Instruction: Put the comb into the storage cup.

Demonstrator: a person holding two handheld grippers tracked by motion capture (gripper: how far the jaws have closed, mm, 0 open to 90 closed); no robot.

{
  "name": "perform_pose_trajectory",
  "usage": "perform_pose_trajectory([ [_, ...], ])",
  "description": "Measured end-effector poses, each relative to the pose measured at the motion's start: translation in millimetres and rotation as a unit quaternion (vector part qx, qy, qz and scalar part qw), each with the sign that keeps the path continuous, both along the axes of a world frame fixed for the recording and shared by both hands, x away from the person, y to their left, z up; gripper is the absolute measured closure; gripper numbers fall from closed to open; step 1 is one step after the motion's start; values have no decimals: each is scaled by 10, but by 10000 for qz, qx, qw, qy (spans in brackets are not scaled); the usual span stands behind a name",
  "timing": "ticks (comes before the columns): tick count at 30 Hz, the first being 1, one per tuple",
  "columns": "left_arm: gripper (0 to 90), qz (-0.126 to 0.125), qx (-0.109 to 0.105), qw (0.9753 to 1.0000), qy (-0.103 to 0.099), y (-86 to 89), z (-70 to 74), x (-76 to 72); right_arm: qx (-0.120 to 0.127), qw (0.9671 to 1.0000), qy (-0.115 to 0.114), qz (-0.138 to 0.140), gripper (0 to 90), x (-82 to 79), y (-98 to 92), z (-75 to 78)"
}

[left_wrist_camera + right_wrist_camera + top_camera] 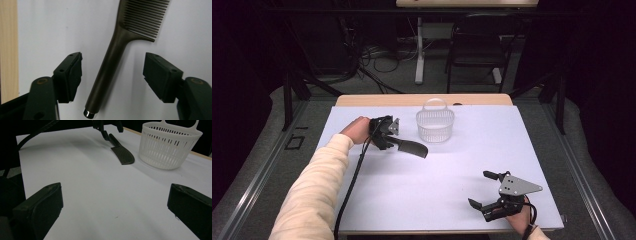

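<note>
Dark comb [412, 147], one piece, long round handle with a metal end cap, broad toothed head; no brand, label or writing legible on it or on any other item. Location: flat on the white table cover [437, 190], left of centre in the high view, head pointing toward lower right, just beside the white slotted basket [435, 125] but not touching it. Left gripper [384, 134]: at centre left of the high view, held by a hand on a cream-sleeved forearm that rises from the bottom left of the frame. In the left gripper view its two black jaws stand spread wide, one at lower left, one at lower right, with the comb handle [107, 72] lying diagonally between them and clear of both pads. Right gripper [487, 192]: lower right of the high view, low over the table cover near its front edge, grey three-cornered plate on top, hand beneath at the bottom edge. Jaws spread wide, nothing between them; in the right gripper view they frame bare cover, with comb and basket at the upper right.
</note>
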State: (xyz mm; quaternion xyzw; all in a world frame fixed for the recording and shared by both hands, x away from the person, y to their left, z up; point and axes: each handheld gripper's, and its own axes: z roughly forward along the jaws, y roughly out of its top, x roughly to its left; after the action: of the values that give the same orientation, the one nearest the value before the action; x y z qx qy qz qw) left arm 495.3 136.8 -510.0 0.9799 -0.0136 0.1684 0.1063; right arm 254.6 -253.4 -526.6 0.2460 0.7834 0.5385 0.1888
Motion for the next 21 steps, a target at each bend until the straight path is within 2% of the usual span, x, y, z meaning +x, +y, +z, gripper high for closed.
perform_pose_trajectory([
  [4, 408, -42, 85, 9999, 38, -21, -32, 17, -11, 10000, 16, 31, 0, -1, 2, 0],
  [9, 510, -155, 288, 9995, 2, -68, -70, 33, -15, 10000, 17, 45, 0, 1, 2, -2],
  [12, 572, -244, 320, 9992, 12, -90, -95, 45, -16, 10000, 2, 39, 0, -2, 1, -1],
  [17, 617, -352, 539, 9979, 7, -132, -136, 62, -28, 10000, 10, 49, 0, 0, 1, -3],
  [21, 644, -456, 529, 9975, 93, -168, -137, 104, -20, 10000, 24, 57, 0, 1, 3, -6],
])
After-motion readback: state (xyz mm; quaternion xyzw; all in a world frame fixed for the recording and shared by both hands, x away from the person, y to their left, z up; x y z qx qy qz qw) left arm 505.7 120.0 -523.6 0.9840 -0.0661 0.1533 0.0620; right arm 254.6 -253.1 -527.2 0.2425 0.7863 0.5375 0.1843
